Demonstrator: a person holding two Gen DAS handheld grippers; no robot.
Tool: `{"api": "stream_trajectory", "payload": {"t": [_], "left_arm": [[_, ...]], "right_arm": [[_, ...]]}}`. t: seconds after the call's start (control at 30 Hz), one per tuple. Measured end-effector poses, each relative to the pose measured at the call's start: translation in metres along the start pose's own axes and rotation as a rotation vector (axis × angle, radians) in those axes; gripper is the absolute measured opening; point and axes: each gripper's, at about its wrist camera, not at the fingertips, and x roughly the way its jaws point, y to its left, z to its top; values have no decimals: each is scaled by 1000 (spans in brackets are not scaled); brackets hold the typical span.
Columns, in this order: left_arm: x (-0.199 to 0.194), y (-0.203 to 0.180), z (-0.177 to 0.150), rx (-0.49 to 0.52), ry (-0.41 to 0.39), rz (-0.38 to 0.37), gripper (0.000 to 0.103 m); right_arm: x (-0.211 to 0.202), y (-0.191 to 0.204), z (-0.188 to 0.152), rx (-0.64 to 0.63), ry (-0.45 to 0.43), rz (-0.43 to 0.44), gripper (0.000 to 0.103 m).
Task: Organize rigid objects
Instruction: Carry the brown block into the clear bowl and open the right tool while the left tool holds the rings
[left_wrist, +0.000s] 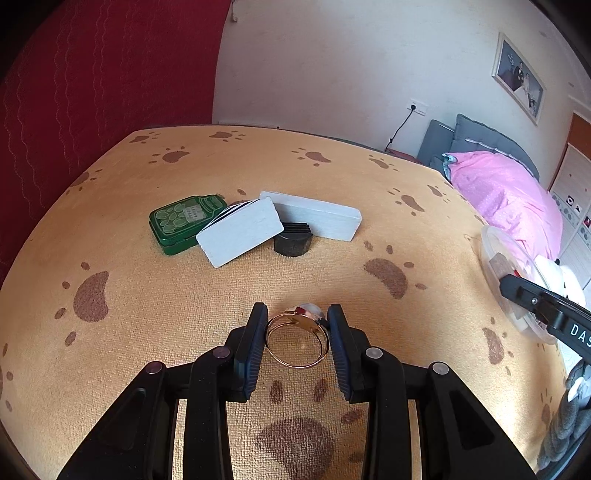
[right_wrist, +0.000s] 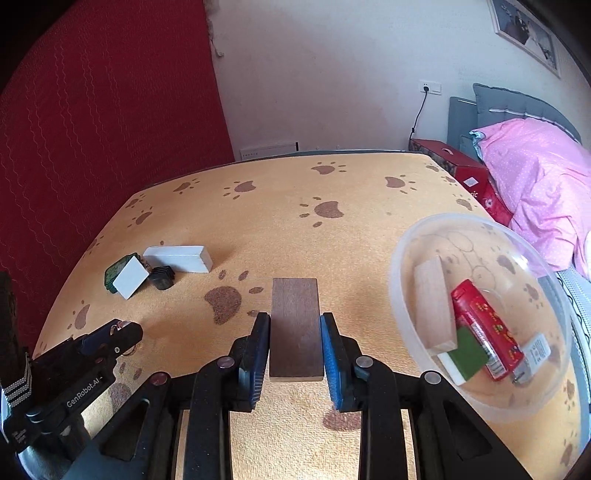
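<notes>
Gripped between the right gripper (right_wrist: 294, 325) jaws, a dark wooden block (right_wrist: 294, 328) hangs over the desk (right_wrist: 280, 206), beside the clear bowl (right_wrist: 406, 332) of sorted pieces. Left gripper (left_wrist: 297, 332) jaws clamp a gold ring (left_wrist: 297, 341). Next, probably: carry block rightward over the bowl's rim and release.

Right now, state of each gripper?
Left gripper: shut on a gold keyring.
Right gripper: shut on a dark wooden block.

A home bedroom is showing here: a bed (right_wrist: 532, 122) with a pink quilt (right_wrist: 535, 184), a framed photo (left_wrist: 519, 75) hanging on the wall, a red curtain (right_wrist: 92, 147).
</notes>
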Motion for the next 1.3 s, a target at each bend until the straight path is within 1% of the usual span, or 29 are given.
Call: {"api": "stream_trajectory", "payload": {"t": [0.4,0.57,0.73,0.87,0.93,1.0,1.2,1.3], "left_arm": [[1,0,-1,6,1,8,34],[1,0,-1,6,0,10,34],[1,-2,-1,8,1,17,34],[0,-2,-1,6,0,20,34],[0,-2,-1,6,1,21,34],[0,-2,-1,7,0,21,34],[-1,0,-2,5,-1,25,34],[-2,-2,-2,9,3,15,34]], "right_arm": [[-17,-58,-4,104,-28,-110,29],[-21,-74,-7,130,-41,-138,29],[-17,-90,-10,163,-37,-164,29],[-17,-100,-14,183,-39,-208,30],[-19,-103,-17,192,-39,-207,37],[-21,-106,-19,197,-43,-209,40],[-26,-115,-27,212,-35,-211,41],[-28,-120,-32,223,-31,-210,42]]}}
